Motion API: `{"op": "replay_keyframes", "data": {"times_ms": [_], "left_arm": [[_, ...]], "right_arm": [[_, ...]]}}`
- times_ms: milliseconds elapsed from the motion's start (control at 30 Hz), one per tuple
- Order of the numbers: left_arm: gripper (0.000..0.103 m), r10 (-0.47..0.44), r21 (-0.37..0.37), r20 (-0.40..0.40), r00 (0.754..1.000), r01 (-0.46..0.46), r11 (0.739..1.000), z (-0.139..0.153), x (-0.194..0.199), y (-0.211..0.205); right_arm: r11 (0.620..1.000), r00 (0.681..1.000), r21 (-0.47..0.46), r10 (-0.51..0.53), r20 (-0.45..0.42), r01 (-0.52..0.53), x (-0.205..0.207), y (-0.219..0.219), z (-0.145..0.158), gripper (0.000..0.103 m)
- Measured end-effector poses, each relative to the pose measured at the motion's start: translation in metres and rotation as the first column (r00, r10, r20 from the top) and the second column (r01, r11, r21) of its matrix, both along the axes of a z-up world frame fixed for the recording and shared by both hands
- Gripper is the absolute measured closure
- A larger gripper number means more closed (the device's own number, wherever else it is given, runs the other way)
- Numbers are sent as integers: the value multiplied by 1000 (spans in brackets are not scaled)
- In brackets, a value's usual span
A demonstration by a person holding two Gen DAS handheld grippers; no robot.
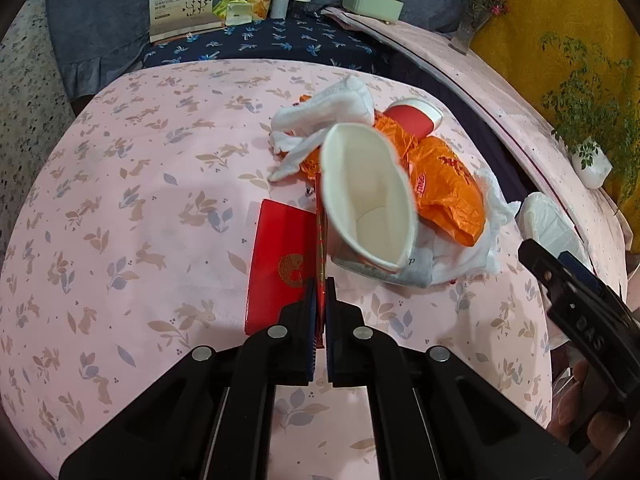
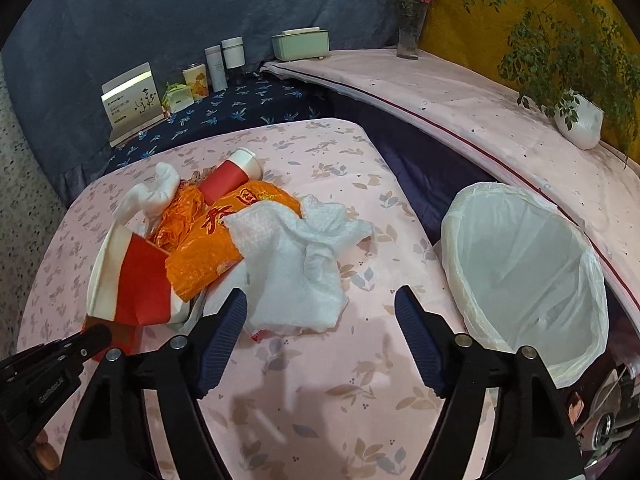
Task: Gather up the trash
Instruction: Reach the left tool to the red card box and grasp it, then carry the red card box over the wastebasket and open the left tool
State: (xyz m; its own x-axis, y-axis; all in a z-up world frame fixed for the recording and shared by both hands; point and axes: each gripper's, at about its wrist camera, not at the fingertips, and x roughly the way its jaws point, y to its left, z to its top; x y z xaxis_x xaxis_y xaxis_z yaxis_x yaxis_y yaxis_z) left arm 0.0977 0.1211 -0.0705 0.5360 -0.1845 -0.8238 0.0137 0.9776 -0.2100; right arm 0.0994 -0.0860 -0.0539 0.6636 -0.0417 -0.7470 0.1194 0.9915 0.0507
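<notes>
Left gripper (image 1: 319,292): fingers nearly closed, pinching wall of squashed red-and-white paper cup (image 1: 366,200), frame centre, beside orange bag (image 1: 448,184). Right gripper (image 2: 320,316): fingers wide apart, holding nothing, just short of white tissue (image 2: 296,264). Lined bin (image 2: 524,276) at right.

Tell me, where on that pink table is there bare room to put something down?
The pink tablecloth is bare left of the red envelope, and also between the white tissue and the lined trash bin. The middle is crowded: orange bag, paper cups, tissues.
</notes>
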Motion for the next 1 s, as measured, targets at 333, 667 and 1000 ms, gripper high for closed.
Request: {"op": "replay_keyframes", "data": {"times_ms": [333,667,1000], "left_arm": [[100,61,14,35,998,-61,998,13,9,15],[100,103,38,67,992,-106,994,25,12,26],[100,80,20,158,984,-84,996,66,-8,10]], "right_arm": [[999,999,47,9,-54,-6,43,-8,-23,69],[997,999,70,35,-33,-33,43,-6,-22,100],[997,997,74,28,66,-33,-1,-17,32,100]]}}
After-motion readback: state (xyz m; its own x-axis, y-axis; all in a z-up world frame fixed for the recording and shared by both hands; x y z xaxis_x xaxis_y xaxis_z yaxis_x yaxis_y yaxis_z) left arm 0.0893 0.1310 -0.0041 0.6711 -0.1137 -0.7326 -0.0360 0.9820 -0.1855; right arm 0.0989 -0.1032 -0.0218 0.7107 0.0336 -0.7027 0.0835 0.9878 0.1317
